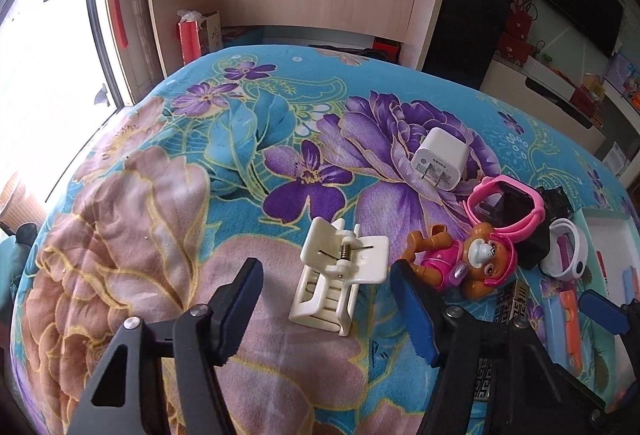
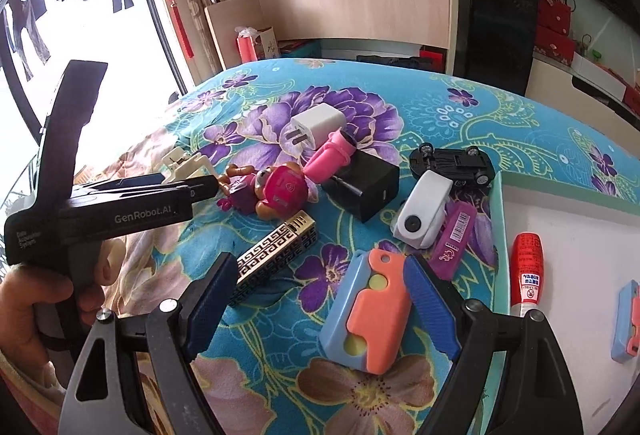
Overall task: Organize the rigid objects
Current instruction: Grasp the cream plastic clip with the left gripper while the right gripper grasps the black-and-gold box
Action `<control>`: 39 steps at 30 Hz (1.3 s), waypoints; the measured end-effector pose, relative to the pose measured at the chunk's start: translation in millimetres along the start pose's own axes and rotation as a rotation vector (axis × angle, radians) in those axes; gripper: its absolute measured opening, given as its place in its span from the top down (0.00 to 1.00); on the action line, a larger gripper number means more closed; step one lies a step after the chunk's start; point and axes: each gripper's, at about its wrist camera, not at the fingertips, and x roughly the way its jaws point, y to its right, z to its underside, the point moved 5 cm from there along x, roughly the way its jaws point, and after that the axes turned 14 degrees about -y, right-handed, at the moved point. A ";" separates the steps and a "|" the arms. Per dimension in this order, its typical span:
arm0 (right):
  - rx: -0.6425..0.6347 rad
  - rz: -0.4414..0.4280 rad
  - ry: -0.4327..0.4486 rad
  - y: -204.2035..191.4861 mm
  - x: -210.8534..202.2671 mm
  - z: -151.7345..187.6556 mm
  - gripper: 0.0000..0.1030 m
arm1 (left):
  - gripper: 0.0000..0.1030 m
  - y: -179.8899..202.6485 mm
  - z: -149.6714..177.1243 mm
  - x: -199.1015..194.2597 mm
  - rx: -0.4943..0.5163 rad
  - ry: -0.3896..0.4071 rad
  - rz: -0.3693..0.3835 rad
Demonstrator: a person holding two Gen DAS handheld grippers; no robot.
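Observation:
My left gripper [image 1: 326,309] is open, its fingers on either side of a white plastic clip [image 1: 340,277] that lies on the floral blanket. A pink-and-brown toy pup [image 1: 460,259] lies just right of it. My right gripper [image 2: 328,309] is open around a blue-and-orange flat toy [image 2: 370,313]; the right finger touches its edge. The pup [image 2: 268,191] and the clip [image 2: 184,163] also show in the right wrist view, behind the left gripper's body [image 2: 132,203].
On the blanket lie a white charger [image 2: 314,129], a pink tube [image 2: 332,155], a black block [image 2: 362,187], a toy car [image 2: 452,163], a white gadget [image 2: 420,213], a purple stick [image 2: 456,237] and a patterned gold bar [image 2: 272,249]. A white tray [image 2: 580,235] at right holds a red-capped tube [image 2: 526,271].

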 end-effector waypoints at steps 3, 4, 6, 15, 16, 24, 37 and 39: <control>-0.051 -0.027 -0.018 -7.2 6.6 -0.1 0.17 | 0.48 1.2 -0.9 1.6 0.021 0.000 0.013; -0.063 -0.044 -0.023 -8.7 7.8 -0.5 0.17 | 0.55 1.9 -1.1 1.9 0.028 0.001 0.017; -0.091 -0.056 -0.029 -11.7 8.9 -0.2 0.17 | 0.67 3.4 -0.3 2.4 0.036 -0.003 0.025; -0.189 -0.018 -0.069 -17.6 13.7 0.3 0.17 | 0.67 1.1 18.5 -7.7 -0.011 -0.047 0.065; -0.205 -0.013 -0.073 -19.2 14.3 -0.3 0.17 | 0.67 0.3 22.1 -9.4 -0.022 -0.051 0.069; -0.340 -0.020 -0.119 -27.6 23.5 -4.7 0.17 | 0.67 1.5 46.8 -20.1 -0.036 -0.084 0.051; -0.413 -0.002 -0.175 -32.1 44.5 -18.6 0.17 | 0.67 5.0 59.0 -21.5 -0.025 -0.091 0.061; -0.410 0.000 -0.174 -32.0 45.9 -22.4 0.17 | 0.67 5.1 59.3 -21.3 -0.024 -0.091 0.061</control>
